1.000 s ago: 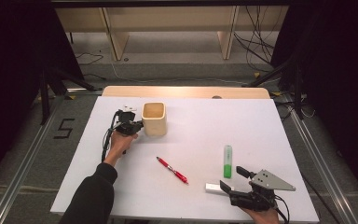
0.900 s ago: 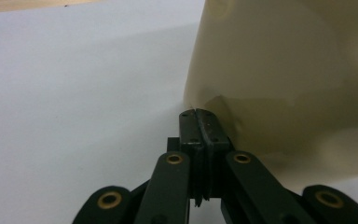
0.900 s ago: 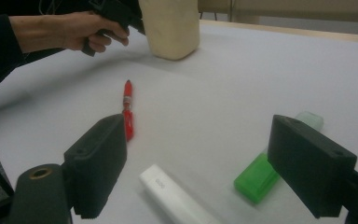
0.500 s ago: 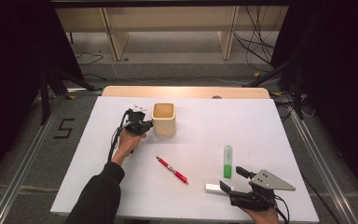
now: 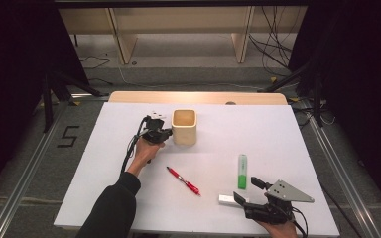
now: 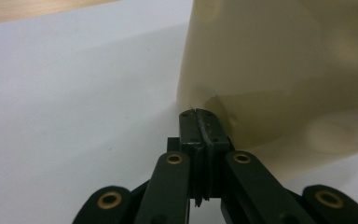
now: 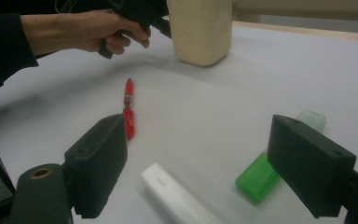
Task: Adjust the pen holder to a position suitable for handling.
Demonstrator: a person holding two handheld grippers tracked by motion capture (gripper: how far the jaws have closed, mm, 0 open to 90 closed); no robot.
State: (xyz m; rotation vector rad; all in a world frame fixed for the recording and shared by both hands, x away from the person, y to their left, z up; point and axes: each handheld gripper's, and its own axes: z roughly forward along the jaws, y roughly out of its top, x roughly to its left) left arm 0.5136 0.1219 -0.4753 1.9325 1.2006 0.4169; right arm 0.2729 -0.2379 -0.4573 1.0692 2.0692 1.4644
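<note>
Two grippers on the white counter [image 5: 287, 134], left gripper [image 6: 200, 122] with jaws closed empty against a cream squarish cup [image 5: 184, 127], right gripper [image 7: 196, 170] gaping, empty, near a green highlighter [image 5: 241, 171].

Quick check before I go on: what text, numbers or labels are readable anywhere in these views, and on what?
"5": large dark numeral on the floor, left of the table.
Small grey print on the white stick near the right gripper: too blurred to read.
Red pen, green highlighter, cream cup: no legible text.
</note>
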